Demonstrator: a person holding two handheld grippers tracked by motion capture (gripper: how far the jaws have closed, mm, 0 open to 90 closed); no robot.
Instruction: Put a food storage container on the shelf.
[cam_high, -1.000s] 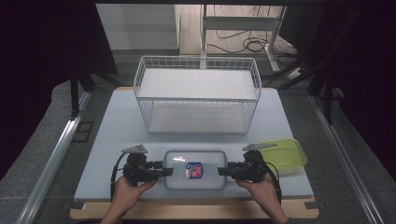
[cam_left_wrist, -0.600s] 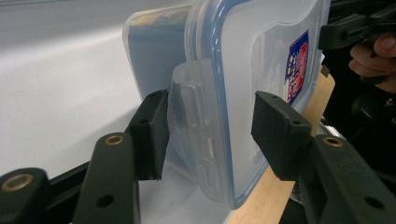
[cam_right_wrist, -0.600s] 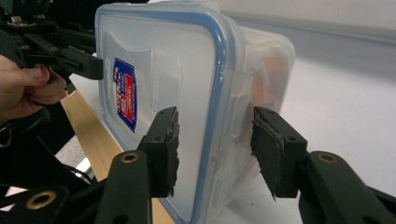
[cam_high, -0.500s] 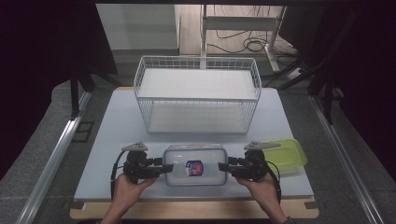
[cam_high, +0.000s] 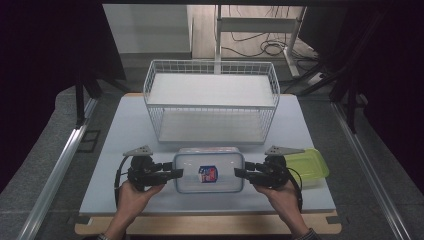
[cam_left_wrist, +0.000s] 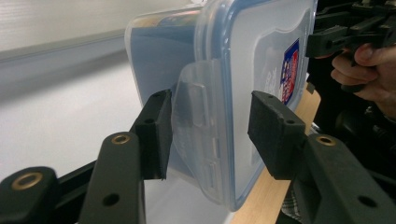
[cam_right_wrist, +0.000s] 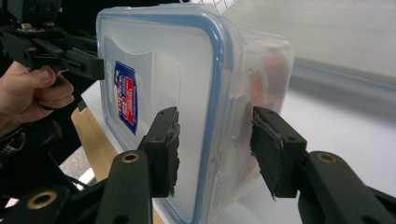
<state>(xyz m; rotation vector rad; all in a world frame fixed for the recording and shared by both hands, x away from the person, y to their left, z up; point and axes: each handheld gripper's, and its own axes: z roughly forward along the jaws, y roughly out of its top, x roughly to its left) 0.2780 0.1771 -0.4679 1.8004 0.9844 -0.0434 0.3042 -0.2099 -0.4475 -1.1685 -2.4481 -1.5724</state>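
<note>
One table (cam_high: 125, 130) with a smooth, matte pale grey top and a light wooden strip along the near edge carries everything. At its far half stands one white wire basket (cam_high: 212, 102), rectangular, made of a thin-rod grid, with a flat white floor inside.

Just in front of the basket, at the near middle of the table, is one clear plastic container (cam_high: 209, 171): a rounded rectangle with glossy translucent walls, a blue seal ring around its lid and a small red, white and blue label in the middle of the lid. Something orange-red shows blurred through the wall in the right gripper view. To its right lies one yellow-green translucent lid (cam_high: 310, 165), flat with rounded corners.

There are two grippers, each black with square rubbery pads, held in a hand.

The left gripper (cam_high: 176, 173) is at the container's left end. Its jaws have just been closing and straddle the lid's latch flap and rim; one pad sits against the flap, the other stands a little off the lid, so nothing is clamped.

The right gripper (cam_high: 241, 173) is at the right end. Its jaws straddle that rim too, and whether its pads press I cannot tell.
</note>
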